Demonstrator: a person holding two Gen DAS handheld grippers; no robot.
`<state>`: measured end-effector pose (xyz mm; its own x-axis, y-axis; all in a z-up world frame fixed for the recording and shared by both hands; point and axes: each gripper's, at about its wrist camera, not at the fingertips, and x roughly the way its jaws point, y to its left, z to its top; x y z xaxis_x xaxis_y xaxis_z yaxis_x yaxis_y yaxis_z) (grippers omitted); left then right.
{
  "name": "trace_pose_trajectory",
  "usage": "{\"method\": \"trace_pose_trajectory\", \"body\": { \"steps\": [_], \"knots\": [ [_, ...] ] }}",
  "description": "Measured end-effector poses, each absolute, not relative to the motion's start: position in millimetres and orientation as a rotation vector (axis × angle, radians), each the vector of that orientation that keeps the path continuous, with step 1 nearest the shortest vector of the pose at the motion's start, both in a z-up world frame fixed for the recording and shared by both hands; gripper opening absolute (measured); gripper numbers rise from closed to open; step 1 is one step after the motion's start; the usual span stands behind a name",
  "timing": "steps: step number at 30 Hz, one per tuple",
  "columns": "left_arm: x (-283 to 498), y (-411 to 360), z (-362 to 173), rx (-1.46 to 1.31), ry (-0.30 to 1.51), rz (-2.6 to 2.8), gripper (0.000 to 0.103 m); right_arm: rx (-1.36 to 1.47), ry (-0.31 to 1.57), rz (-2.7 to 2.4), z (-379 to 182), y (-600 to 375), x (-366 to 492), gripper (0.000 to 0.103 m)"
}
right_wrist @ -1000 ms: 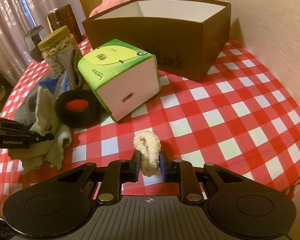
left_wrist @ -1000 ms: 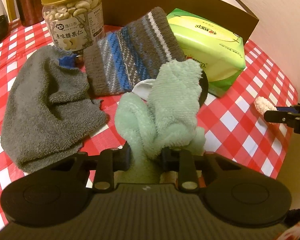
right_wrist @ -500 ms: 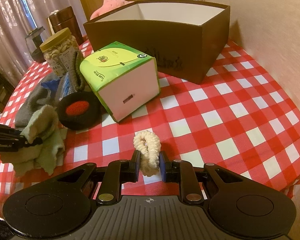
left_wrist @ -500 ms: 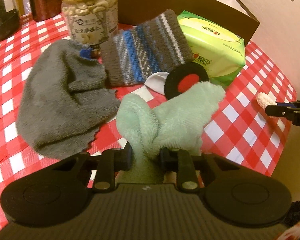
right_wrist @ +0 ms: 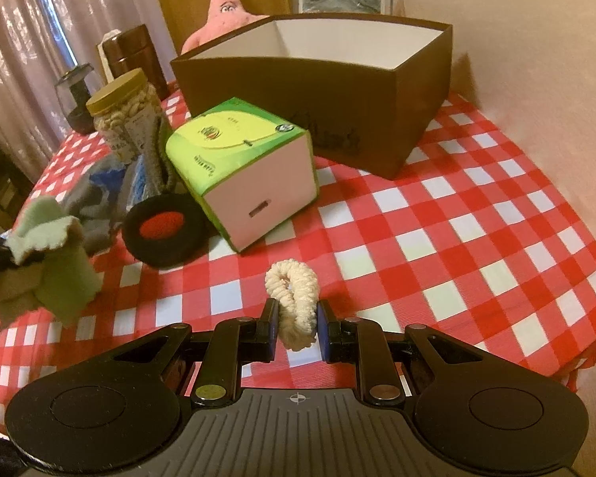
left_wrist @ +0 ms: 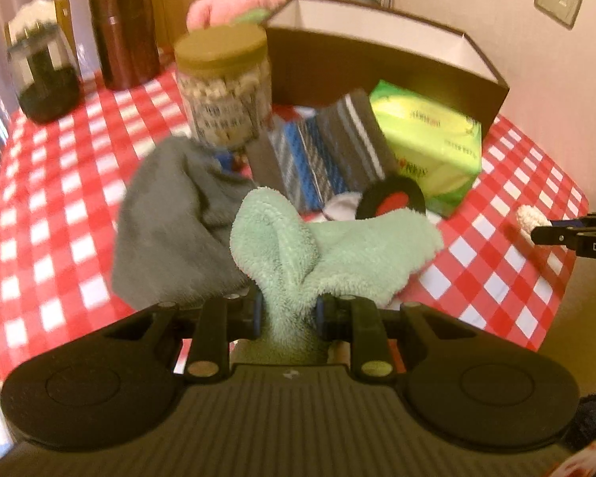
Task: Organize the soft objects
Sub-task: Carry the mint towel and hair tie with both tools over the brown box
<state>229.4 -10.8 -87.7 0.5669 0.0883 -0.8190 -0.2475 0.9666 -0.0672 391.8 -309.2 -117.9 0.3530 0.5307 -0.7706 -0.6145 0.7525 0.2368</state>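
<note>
My left gripper (left_wrist: 289, 314) is shut on a mint green fleece cloth (left_wrist: 318, 254), which hangs lifted off the red checked tablecloth (left_wrist: 59, 206); in the right wrist view the same green cloth (right_wrist: 55, 262) dangles at the far left. My right gripper (right_wrist: 297, 328) is shut on a cream fluffy scrunchie (right_wrist: 296, 294), held just above the cloth near the table's front edge. A grey towel (left_wrist: 167, 234), a striped knit piece (left_wrist: 326, 155) and a black ring with a red centre (right_wrist: 161, 228) lie on the table. The open brown box (right_wrist: 318, 91) stands behind.
A green tissue box (right_wrist: 242, 167) lies tilted before the brown box. A nut jar (left_wrist: 224, 87), a dark canister (left_wrist: 123, 35) and a glass jar (left_wrist: 43, 75) stand at the back left. A pink plush star (right_wrist: 226, 8) sits behind the box. Wall on the right.
The left gripper has risen with the green cloth, lifting it off the table and uncovering the black ring. The right gripper and its scrunchie have stayed put.
</note>
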Motion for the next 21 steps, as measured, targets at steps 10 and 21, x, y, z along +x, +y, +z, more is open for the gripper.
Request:
{"method": "trace_pose_trajectory", "body": {
  "steps": [10,21],
  "knots": [
    [243,5,-43,-0.053,0.824,0.228,0.022,-0.084,0.895,0.712,-95,-320,409,0.020],
    [294,15,-5,0.003,0.708,0.185,0.022,-0.066,0.759,0.709,-52,-320,457,0.020]
  ]
}}
